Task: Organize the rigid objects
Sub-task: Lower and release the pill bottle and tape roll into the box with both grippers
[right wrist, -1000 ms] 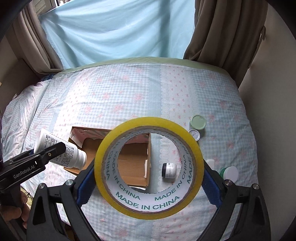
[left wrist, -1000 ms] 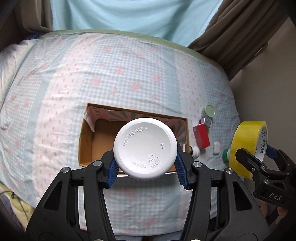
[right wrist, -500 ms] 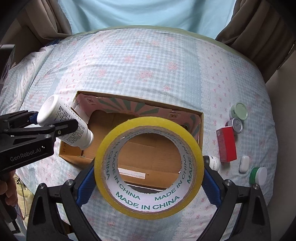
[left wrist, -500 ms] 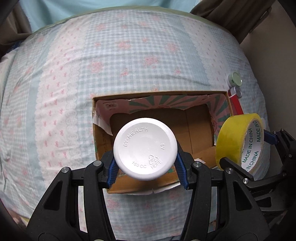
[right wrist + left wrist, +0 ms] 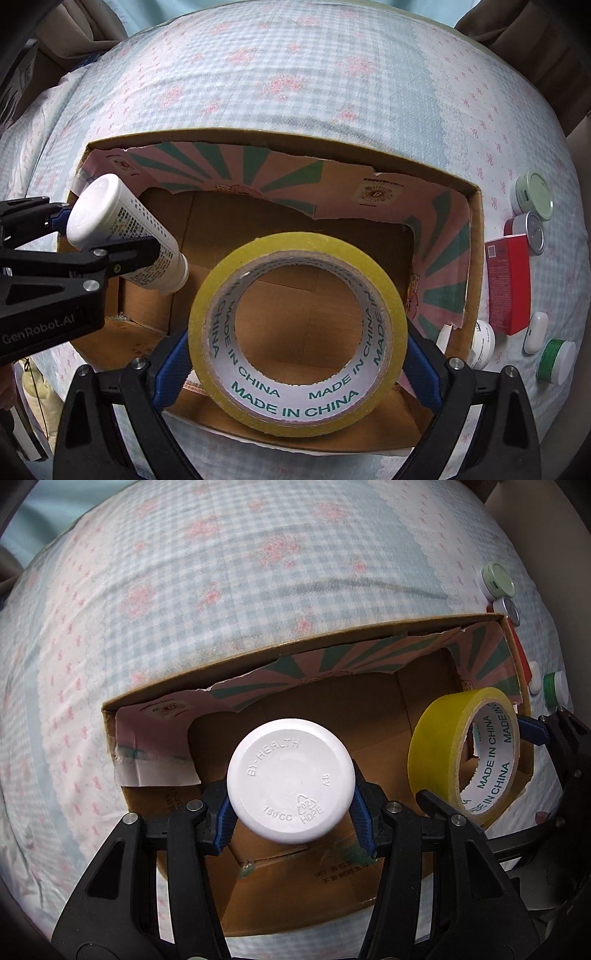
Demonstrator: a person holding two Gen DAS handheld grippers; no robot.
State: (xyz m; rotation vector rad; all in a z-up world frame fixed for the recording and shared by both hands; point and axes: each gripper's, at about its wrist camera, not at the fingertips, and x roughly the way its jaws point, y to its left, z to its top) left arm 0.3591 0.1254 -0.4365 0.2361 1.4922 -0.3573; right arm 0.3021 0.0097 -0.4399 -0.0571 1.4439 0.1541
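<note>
Cardboard box [image 5: 476,258], open-topped with torn pink-and-green lining, sits on the checked floral bedspread [image 5: 221,572]. Over it, the left gripper [image 5: 291,805] clamps a white plastic bottle [image 5: 291,782] base-first toward its camera. Beside it, the right gripper [image 5: 297,354] grips a yellow tape roll [image 5: 297,413] above the box's right part, with small jars and a red carton [image 5: 508,284] lying outside the box's right wall.

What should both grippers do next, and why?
Probably lower both a little further, then release. The left gripper holds the bottle and the right gripper holds the tape, both over the open box, whose floor looks bare.
</note>
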